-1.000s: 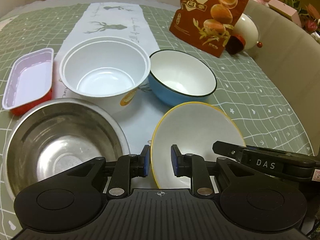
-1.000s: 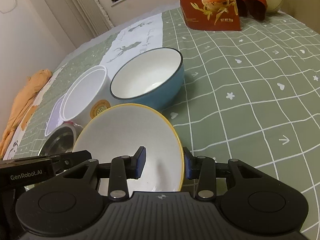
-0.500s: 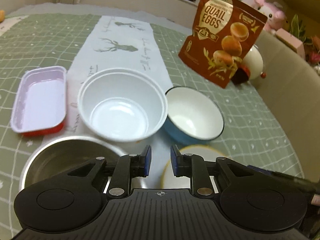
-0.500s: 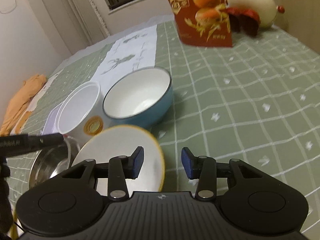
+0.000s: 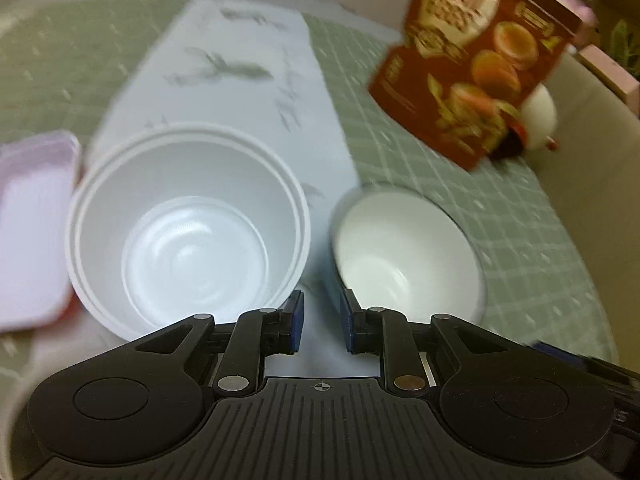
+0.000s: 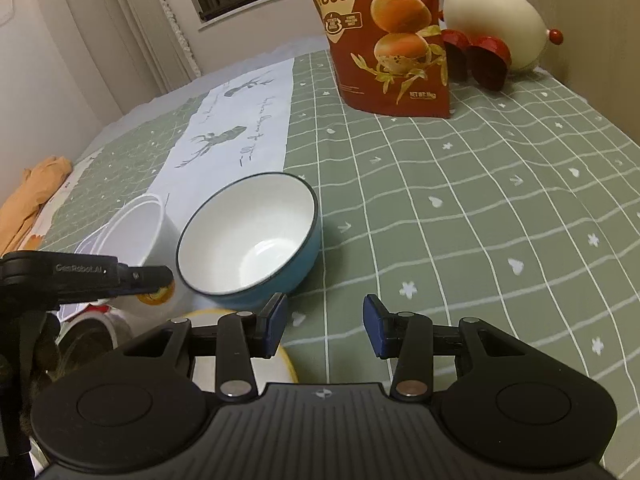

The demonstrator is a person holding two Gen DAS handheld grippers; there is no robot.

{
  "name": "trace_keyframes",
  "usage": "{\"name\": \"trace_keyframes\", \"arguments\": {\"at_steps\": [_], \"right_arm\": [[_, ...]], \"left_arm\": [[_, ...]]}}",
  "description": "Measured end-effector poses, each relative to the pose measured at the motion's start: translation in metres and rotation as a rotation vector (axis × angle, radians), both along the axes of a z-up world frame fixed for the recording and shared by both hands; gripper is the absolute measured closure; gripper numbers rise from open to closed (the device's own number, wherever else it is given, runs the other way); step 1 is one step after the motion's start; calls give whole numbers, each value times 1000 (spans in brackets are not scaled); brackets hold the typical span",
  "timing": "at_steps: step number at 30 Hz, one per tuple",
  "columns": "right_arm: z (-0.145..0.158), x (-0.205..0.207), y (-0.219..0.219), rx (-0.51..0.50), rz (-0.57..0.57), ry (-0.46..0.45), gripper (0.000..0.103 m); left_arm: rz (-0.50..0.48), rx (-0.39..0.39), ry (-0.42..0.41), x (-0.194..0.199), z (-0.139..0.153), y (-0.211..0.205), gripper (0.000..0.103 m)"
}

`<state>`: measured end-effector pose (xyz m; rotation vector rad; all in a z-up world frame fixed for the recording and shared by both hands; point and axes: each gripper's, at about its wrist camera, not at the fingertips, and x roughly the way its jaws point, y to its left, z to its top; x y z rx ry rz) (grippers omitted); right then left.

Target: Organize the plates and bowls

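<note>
A blue bowl (image 5: 404,256) (image 6: 248,240) with a white inside stands beside a taller white plastic bowl (image 5: 188,240) (image 6: 136,232). My left gripper (image 5: 320,320) (image 6: 156,278) hangs just before the gap between these two; its jaws are closing, with nothing between them. This view is blurred. My right gripper (image 6: 324,328) is open and empty over green cloth, near the blue bowl's front right. A yellow-rimmed plate (image 6: 272,368) lies mostly hidden under its left finger. A steel bowl (image 6: 86,336) shows at lower left.
A pink tray (image 5: 32,232) lies left of the white bowl. A red quail-egg bag (image 6: 384,36) (image 5: 476,76) and a cream egg-shaped figure (image 6: 492,16) stand at the back. The green checked tablecloth (image 6: 480,208) stretches to the right, and orange cloth (image 6: 36,196) lies at far left.
My left gripper moved forward past the steel bowl and yellow plate toward the white and blue bowls. My right gripper drew back and up off the plate's rim, jaws slightly wider.
</note>
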<state>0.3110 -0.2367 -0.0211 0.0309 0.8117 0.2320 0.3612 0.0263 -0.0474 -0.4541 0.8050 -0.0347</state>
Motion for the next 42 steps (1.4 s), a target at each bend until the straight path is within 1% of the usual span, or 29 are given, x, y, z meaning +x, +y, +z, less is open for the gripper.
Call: {"name": "trace_keyframes", "arguments": {"at_steps": [1, 2, 5, 6, 9, 12, 14, 16, 17, 20, 24, 26, 29, 32, 36, 38, 42], "right_arm": [[0, 5, 1, 4, -1, 3, 58], [1, 11, 2, 11, -2, 6, 55], [0, 31, 7, 38, 5, 27, 54], [-2, 38, 10, 47, 9, 38, 54], [-10, 60, 17, 72, 23, 85, 54], [-25, 84, 19, 82, 7, 142, 54], [-37, 99, 18, 101, 6, 194, 55], [-49, 113, 15, 138, 4, 254, 61], [-55, 119, 14, 157, 3, 282, 64], [-65, 131, 12, 205, 2, 321, 64], [-69, 136, 18, 228, 28, 325, 63], [-69, 137, 20, 218, 23, 319, 63], [-68, 136, 19, 224, 43, 315, 64], [-66, 133, 16, 249, 31, 327, 64], [-56, 123, 18, 235, 4, 317, 63], [-49, 119, 18, 251, 8, 305, 63], [-23, 106, 16, 284, 19, 262, 63]], "left_arm": [[20, 8, -15, 4, 2, 5, 82], [26, -8, -27, 7, 2, 8, 82], [-15, -83, -36, 23, 1, 12, 81], [-34, -87, -24, 30, -1, 11, 81], [-80, -37, 16, 49, -8, -1, 81], [-123, -25, 36, 63, -15, -9, 80], [-147, 15, 40, 68, -15, -16, 79], [-178, 46, 48, 77, -14, -22, 73], [-197, 54, 51, 80, -14, -24, 68], [-241, 96, 66, 90, -18, -34, 67], [-263, 134, 111, 105, -28, -45, 66], [-272, 142, 132, 108, -33, -46, 66], [-274, 109, 149, 108, -35, -43, 66], [-269, 65, 171, 106, -32, -39, 66], [-273, 51, 152, 100, -18, -38, 66], [-269, 53, 139, 97, -8, -38, 66], [-262, 60, 104, 84, 16, -38, 65]]}}
